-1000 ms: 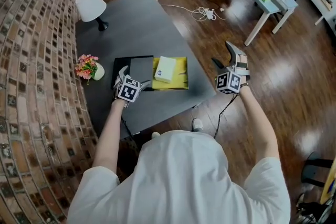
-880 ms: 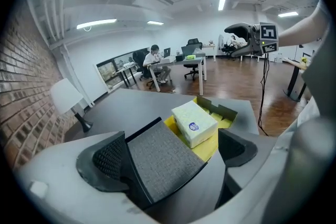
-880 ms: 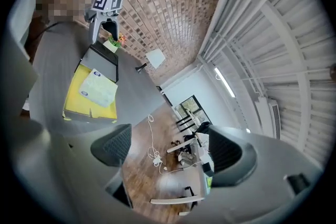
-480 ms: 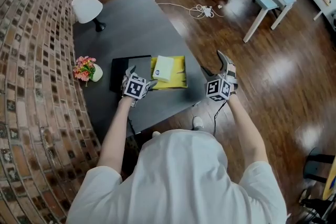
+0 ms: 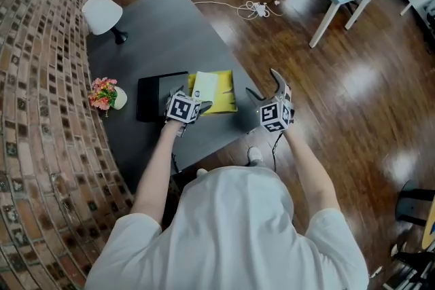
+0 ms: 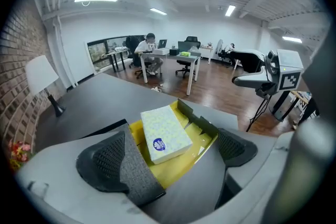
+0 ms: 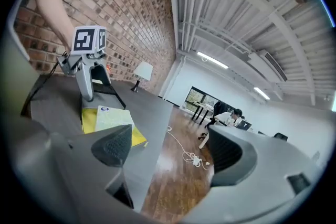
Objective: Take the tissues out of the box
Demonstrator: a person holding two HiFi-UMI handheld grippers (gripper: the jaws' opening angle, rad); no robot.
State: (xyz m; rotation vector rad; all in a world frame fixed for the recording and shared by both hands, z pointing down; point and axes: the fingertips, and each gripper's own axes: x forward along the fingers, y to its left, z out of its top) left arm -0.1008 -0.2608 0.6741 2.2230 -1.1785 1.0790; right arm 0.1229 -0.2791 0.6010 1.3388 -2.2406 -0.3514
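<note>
Tissue pack (image 6: 165, 134) in yellow box (image 6: 189, 149); L gripper (image 6: 170, 153), R gripper (image 7: 170, 149) jaws apart.

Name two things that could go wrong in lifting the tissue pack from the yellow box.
The tissue pack lies askew to the open left gripper, which may catch only its corners and slip.
The yellow box sits near the edge of the table, and the open right gripper is not steadying it, so it might slide off.
</note>
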